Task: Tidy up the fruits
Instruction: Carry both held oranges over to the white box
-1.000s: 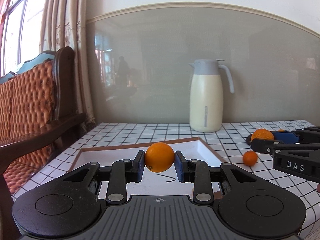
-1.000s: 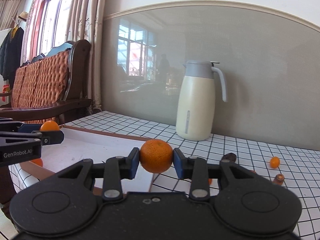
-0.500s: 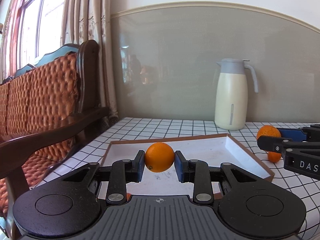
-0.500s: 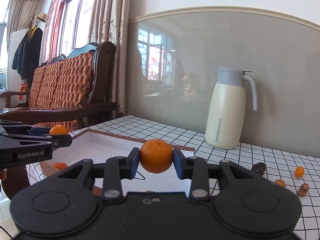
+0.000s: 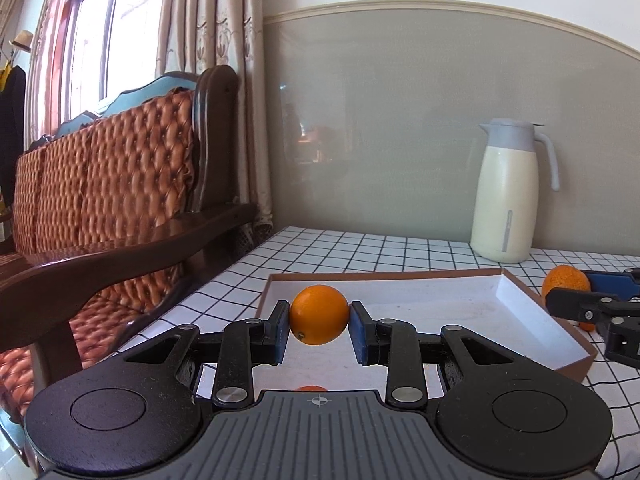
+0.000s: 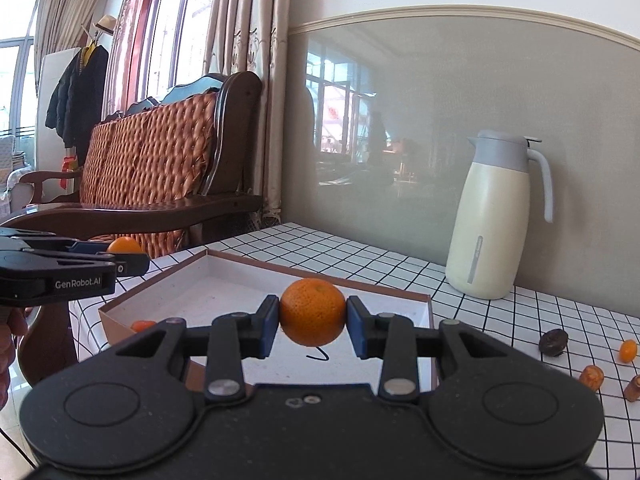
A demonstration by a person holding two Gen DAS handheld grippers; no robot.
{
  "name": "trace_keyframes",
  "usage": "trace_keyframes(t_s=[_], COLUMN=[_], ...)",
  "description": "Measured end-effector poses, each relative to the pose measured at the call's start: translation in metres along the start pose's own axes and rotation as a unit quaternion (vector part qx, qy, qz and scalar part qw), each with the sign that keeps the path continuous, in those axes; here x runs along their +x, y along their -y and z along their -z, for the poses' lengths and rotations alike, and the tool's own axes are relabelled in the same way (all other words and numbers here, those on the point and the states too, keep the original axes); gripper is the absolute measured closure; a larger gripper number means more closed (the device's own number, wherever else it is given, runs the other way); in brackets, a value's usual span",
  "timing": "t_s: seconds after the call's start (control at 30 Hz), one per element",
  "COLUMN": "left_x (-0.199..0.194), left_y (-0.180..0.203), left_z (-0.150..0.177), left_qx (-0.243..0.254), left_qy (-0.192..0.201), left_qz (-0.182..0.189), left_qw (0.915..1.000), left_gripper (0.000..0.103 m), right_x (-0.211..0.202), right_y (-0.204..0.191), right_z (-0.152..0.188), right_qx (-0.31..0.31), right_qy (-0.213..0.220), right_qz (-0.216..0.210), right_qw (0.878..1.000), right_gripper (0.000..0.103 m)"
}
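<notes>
My left gripper (image 5: pixel 319 326) is shut on a smooth orange (image 5: pixel 319 314), held above the near left part of the shallow white box (image 5: pixel 504 280). In the right wrist view that gripper (image 6: pixel 128 262) enters from the left with its orange (image 6: pixel 125 245). My right gripper (image 6: pixel 313 326) is shut on a dimpled mandarin (image 6: pixel 313 311) over the box (image 6: pixel 429 312). From the left wrist view it shows at the right edge (image 5: pixel 560 300) with its mandarin (image 5: pixel 565 281). A small orange fruit (image 6: pixel 143 325) lies in the box's near corner.
A cream thermos jug (image 6: pixel 494 216) stands at the back of the checked table (image 6: pixel 520 308). Several small fruits lie on the cloth at the right, among them a dark one (image 6: pixel 553 342) and a kumquat (image 6: pixel 628 350). A wooden sofa (image 5: pixel 120 200) flanks the table's left edge.
Both grippers have swung left with their fruit still gripped. The box now lies under them, and the jug has slid toward the right of each view.
</notes>
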State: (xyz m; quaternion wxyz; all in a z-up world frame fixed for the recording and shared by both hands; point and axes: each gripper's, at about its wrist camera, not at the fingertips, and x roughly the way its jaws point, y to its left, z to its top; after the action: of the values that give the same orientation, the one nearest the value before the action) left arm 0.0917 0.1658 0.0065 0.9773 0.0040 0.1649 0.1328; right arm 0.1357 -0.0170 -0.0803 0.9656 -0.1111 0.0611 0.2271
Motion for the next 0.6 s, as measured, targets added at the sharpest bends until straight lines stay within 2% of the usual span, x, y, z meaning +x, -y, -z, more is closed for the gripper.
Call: trace_keyframes(t_s=[0.23, 0.6], left_x=[0.021, 0.066], left_y=[-0.008, -0.008], left_z=[-0.009, -0.020], left_qx=[-0.008, -0.021], left_qy=[0.000, -0.018], left_qz=[-0.009, -0.012], left_qw=[0.9999, 0.9995], left_gripper=[0.071, 0.071], right_x=[0.031, 0.072], right_y=[0.006, 0.030], right_z=[-0.015, -0.016], right_qx=[-0.007, 0.032], right_qy=[-0.009, -0.043], right_qz=[0.005, 0.014], right_qw=[1.000, 0.998], right_gripper=[0.075, 0.075])
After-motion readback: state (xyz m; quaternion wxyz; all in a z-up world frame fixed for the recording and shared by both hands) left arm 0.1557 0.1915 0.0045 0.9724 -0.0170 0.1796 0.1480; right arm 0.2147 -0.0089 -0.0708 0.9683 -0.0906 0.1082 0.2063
